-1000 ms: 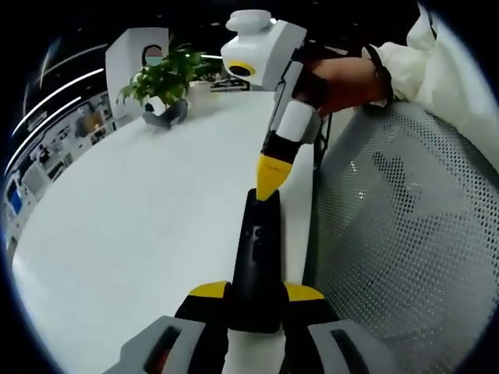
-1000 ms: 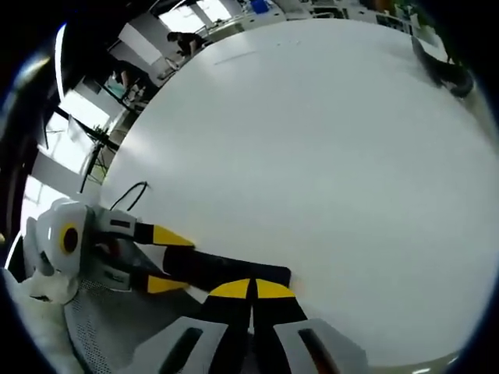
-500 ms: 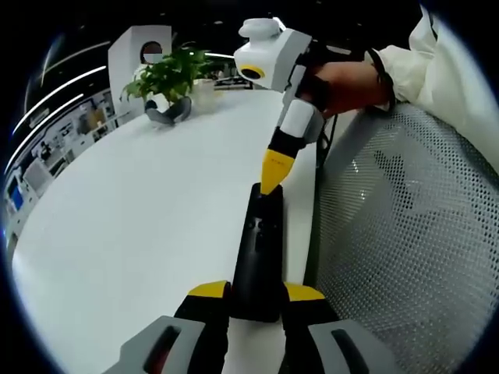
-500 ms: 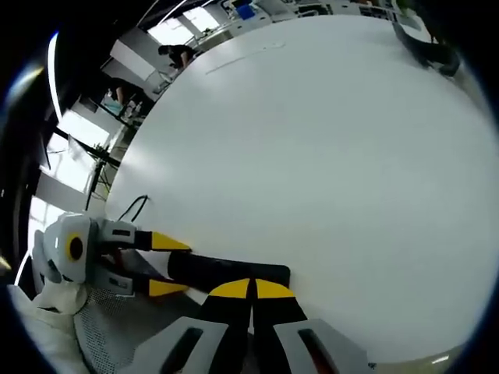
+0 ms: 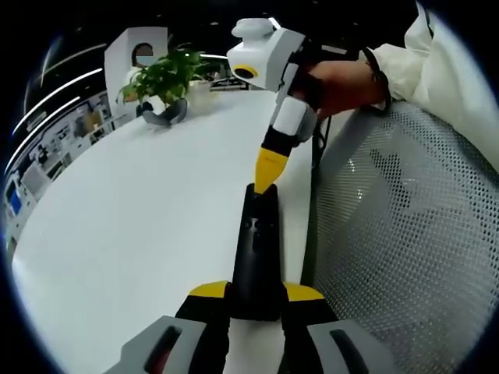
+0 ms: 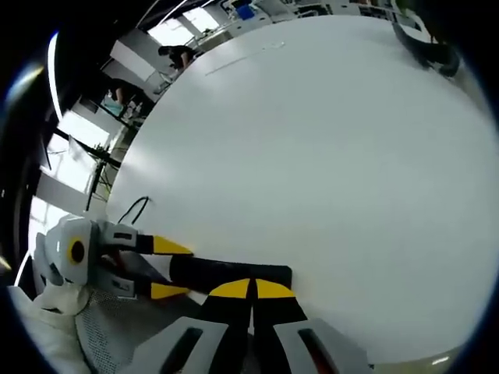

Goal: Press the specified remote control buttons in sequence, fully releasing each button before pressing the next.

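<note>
Since half a second ago, the right gripper (image 5: 267,178) has dipped a little in the left gripper view, its yellow tip now meeting the far end of the remote control (image 5: 256,253) near frame centre.

The white desk (image 5: 132,226) spreads across the left and middle of that view, with a grey mesh chair back (image 5: 405,234) along the right side and a potted plant (image 5: 164,78) at the upper left. A person's hand (image 5: 343,82) at the upper right holds the right gripper.

The black remote lies along the desk's edge, its near end grasped between the yellow fingers (image 5: 207,291) of the left gripper (image 5: 256,292) at the bottom of the frame. In the right gripper view, the right gripper's own fingers (image 6: 231,289) are clenched together with nothing between them, resting over the remote (image 6: 226,274) at lower centre, while the left gripper (image 6: 160,269) holds it from the lower left.

By appearance, a press is under way. How many buttons are done or left cannot be told.
</note>
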### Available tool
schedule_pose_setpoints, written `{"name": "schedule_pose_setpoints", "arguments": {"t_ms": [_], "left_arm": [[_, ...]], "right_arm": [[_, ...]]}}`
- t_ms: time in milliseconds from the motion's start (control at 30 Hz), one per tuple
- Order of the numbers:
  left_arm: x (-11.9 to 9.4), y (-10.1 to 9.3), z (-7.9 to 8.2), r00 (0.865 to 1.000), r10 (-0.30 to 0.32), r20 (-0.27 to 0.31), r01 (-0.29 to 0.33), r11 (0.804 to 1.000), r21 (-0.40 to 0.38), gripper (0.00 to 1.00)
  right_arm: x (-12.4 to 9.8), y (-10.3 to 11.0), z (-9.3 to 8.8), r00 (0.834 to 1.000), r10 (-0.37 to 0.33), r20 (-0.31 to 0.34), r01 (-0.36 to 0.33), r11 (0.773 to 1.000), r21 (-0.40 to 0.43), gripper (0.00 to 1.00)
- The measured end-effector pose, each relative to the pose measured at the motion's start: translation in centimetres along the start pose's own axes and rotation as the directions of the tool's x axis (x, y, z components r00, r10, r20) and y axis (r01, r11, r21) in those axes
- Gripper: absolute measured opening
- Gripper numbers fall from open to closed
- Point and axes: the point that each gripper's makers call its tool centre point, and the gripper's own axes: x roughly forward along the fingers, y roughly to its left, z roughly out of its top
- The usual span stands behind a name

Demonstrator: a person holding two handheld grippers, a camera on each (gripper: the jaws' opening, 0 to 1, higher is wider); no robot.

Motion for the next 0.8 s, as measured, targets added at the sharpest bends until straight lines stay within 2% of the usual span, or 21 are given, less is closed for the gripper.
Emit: {"name": "schedule_pose_setpoints", "arguments": {"t_ms": [233, 433, 633, 800], "left_arm": [[0.1, -0.1, 0.1, 1.000, -0.011, 0.004, 0.011, 1.000, 0.011, 0.24], [0.1, -0.1, 0.1, 1.000, -0.012, 0.005, 0.012, 1.000, 0.005, 0.24], [0.1, -0.1, 0.1, 1.000, -0.012, 0.010, 0.012, 1.000, 0.000, 0.25], [0.1, -0.2, 0.2, 1.000, -0.009, 0.019, 0.009, 1.000, -0.004, 0.25]], "right_arm": [[0.0, 0.5, 0.1, 0.999, 0.049, 0.012, -0.049, 0.997, 0.057, 0.00], [0.4, 0.1, -0.7, 0.999, 0.008, -0.038, -0.007, 1.000, 0.026, 0.00], [0.3, 0.0, -0.6, 0.999, 0.017, -0.032, -0.016, 0.999, 0.046, 0.00], [0.4, 0.1, -0.7, 0.999, 0.002, -0.032, -0.002, 1.000, 0.018, 0.00]]}}
